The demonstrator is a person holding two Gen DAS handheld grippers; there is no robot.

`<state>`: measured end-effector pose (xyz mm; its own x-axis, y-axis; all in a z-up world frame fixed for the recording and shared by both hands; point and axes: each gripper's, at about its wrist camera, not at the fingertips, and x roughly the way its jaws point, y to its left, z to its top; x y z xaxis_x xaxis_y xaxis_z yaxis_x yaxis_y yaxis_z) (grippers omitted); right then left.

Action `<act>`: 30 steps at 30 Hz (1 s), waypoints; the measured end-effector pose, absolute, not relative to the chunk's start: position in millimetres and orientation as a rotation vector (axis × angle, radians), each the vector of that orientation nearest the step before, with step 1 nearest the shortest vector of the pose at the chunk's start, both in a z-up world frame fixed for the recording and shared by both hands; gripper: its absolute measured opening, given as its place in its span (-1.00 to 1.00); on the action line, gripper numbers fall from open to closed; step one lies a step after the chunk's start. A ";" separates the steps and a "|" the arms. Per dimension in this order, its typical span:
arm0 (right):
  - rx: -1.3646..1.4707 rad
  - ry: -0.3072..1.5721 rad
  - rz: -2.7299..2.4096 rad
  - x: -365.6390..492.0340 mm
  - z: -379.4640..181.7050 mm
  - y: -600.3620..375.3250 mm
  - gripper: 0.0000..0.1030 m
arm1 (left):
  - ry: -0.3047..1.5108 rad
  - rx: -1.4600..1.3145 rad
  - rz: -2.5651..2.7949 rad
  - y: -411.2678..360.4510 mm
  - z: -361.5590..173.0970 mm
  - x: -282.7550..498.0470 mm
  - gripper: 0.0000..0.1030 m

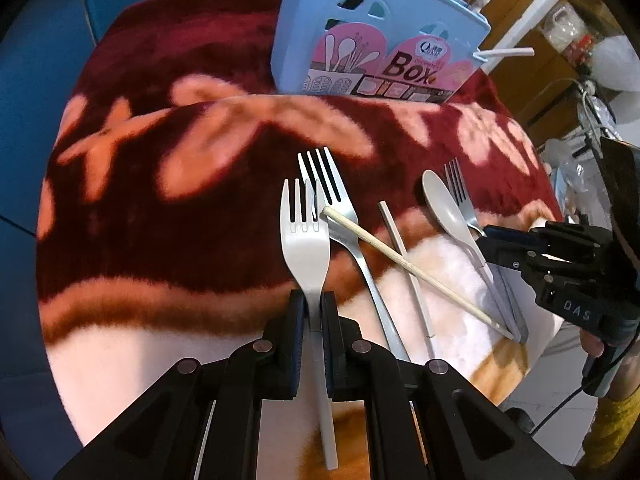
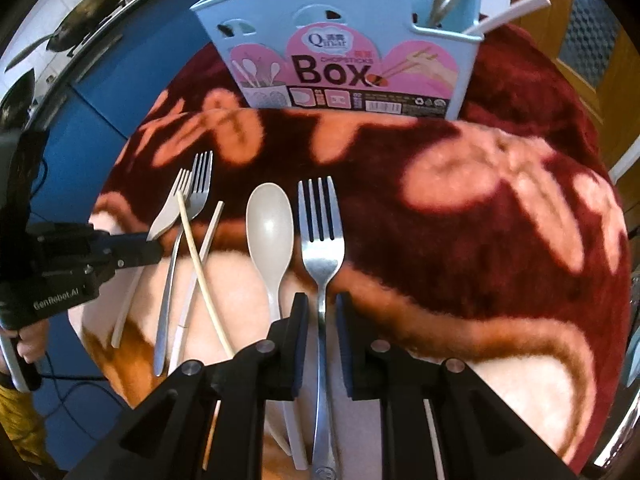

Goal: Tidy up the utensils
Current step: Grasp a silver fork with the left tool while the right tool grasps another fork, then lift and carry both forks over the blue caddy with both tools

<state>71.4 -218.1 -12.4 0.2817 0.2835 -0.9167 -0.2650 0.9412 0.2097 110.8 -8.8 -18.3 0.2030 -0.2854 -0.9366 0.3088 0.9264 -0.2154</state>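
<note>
Your left gripper [image 1: 313,308] clamps the white fork [image 1: 306,248] at lower centre, while your right gripper [image 2: 322,312] straddles the steel fork [image 2: 322,240], pads not touching it, with the blue box [image 2: 344,40] at the top.

Bright, soft shadows, fisheye-warped edges.

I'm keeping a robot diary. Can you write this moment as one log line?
left claw: shut on white fork | right claw: open around metal fork | box: behind
</note>
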 end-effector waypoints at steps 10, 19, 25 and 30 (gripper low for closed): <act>0.165 1.096 0.405 57.7 -14.3 -249.2 -0.90 | 1.203 -0.047 -0.396 2.8 -15.7 94.2 -0.87; 0.245 0.833 0.414 23.1 5.6 -273.6 -0.90 | 0.940 -0.144 -0.356 36.9 7.8 54.7 -0.88; 0.243 0.698 0.412 10.8 24.5 -273.8 -0.90 | 0.803 -0.123 -0.329 39.2 32.0 53.3 -0.88; 0.215 0.590 0.395 2.2 43.1 -272.0 -0.90 | 0.722 -0.160 -0.323 38.2 46.9 58.3 -0.88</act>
<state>2.2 -272.0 43.1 0.7592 0.4204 -0.4969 -0.2993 0.9034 0.3070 58.3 38.2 46.9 0.7040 -0.3435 -0.6216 0.2340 0.9386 -0.2536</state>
